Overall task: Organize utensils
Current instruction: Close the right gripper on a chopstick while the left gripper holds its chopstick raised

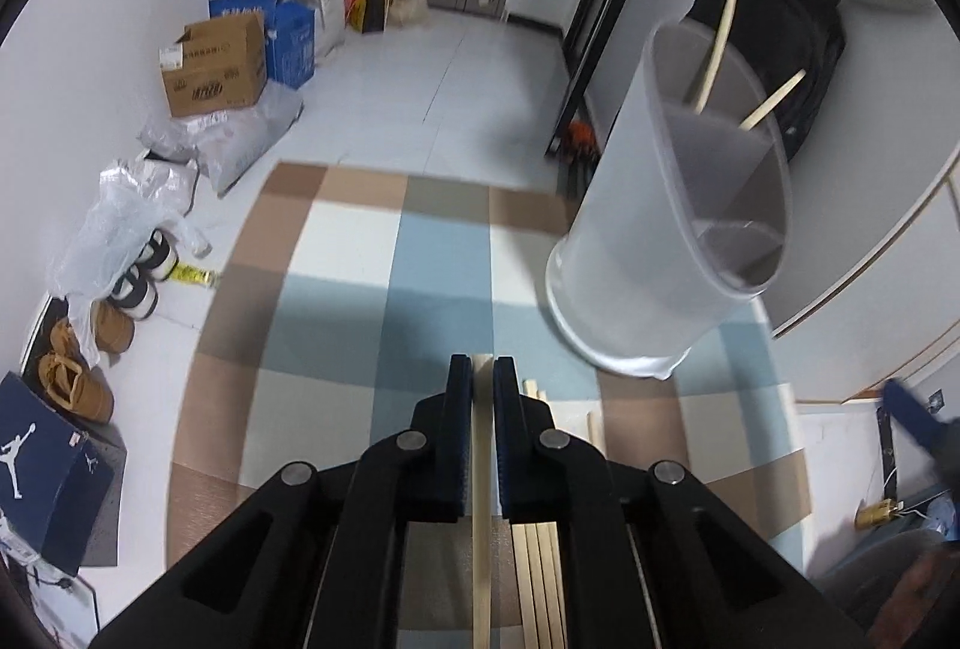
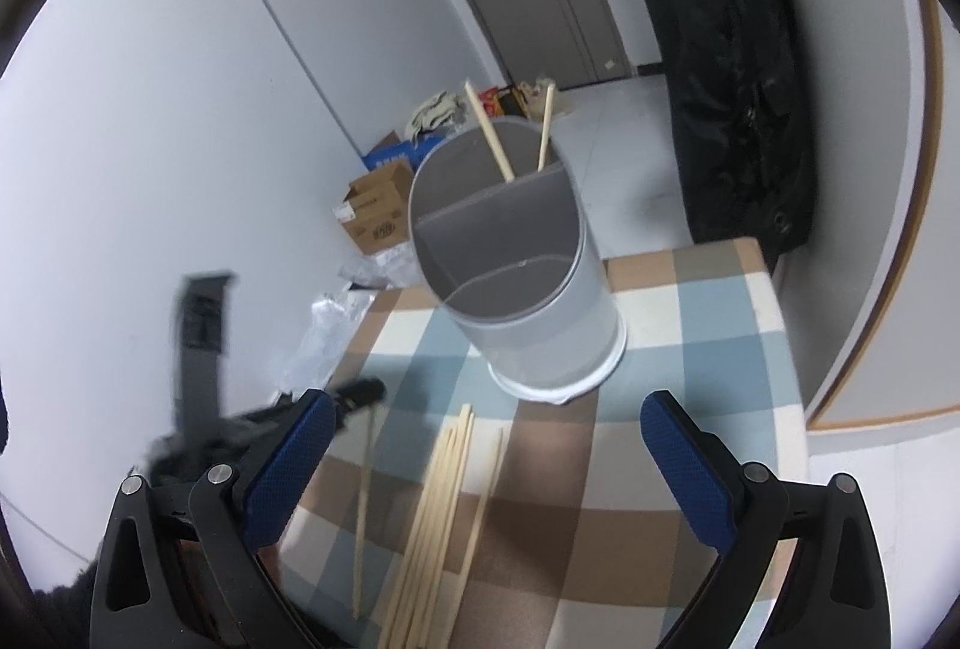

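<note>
The left tool (image 1: 482,367) is clamped on a single pale wooden chopstick (image 1: 481,499), which runs straight up between its two dark pads and pokes out just past the tips. Just right of that tool's fingers, a bundle of loose chopsticks (image 1: 540,583) lies flat on the checked cloth of the worktop (image 1: 360,289), partly hidden under the tool's frame. Ahead of the tool and off to its right stands the translucent white utensil holder (image 1: 630,253), divided inside into compartments; two chopsticks (image 1: 714,55) lean in its far compartment, their ends sticking out above the rim.

From the right wrist, the right tool (image 2: 486,409) has its blue-padded fingers spread wide with nothing between them. Below and between its fingers the loose chopsticks (image 2: 432,523) fan out on the worktop (image 2: 690,301), one stick lying a little apart on the right side of the bundle. To the left of the bundle, one thin stick hangs under a dark blurred shape near the left finger; what that shape is I cannot tell. Straight ahead of the right tool, past the bundle, the utensil holder (image 2: 540,313) stands upright near the far part of the worktop, with the two chopsticks (image 2: 489,133) in its rear compartment and the nearer compartments showing only grey walls
</note>
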### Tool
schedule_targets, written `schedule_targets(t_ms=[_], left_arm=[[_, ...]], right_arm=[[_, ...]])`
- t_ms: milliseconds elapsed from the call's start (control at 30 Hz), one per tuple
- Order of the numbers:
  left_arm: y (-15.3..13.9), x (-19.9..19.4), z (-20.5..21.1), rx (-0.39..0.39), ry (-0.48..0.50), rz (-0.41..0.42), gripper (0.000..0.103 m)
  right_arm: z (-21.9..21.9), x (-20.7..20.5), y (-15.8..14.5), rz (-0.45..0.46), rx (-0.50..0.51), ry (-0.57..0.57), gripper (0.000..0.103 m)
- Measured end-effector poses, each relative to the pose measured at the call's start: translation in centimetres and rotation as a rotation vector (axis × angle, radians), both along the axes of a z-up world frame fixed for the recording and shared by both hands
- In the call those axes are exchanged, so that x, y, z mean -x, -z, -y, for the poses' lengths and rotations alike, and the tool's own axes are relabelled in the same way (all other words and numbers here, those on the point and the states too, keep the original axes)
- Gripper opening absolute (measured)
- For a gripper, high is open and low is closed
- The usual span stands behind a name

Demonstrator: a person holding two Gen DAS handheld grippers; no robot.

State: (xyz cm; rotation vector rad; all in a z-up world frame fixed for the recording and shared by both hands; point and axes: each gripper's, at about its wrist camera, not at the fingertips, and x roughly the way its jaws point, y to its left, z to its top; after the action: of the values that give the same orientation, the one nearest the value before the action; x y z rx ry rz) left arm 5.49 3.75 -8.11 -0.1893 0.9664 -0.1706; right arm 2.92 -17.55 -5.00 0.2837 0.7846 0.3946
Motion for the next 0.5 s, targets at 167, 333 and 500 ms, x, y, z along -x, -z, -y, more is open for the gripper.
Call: schedule_targets(t_ms=[167, 333, 500], left_arm=[[-0.8, 0.5, -0.8, 0.04, 0.006, 0.046, 0.003], [-1.8, 0.8, -2.7, 0.112, -0.016, 0.084, 0.003], [-2.4, 1.0, -3.8, 0.135, -0.029, 0.105, 0.003]], right_arm=[[-1.3, -0.6, 1.3, -0.057, 0.032, -0.027, 0.084], [-2.6, -1.3, 3.1, -0.119, 0.073, -0.043, 0.068], [-4.1, -2.4, 5.3, -0.203, 0.13, -0.082, 0.044]])
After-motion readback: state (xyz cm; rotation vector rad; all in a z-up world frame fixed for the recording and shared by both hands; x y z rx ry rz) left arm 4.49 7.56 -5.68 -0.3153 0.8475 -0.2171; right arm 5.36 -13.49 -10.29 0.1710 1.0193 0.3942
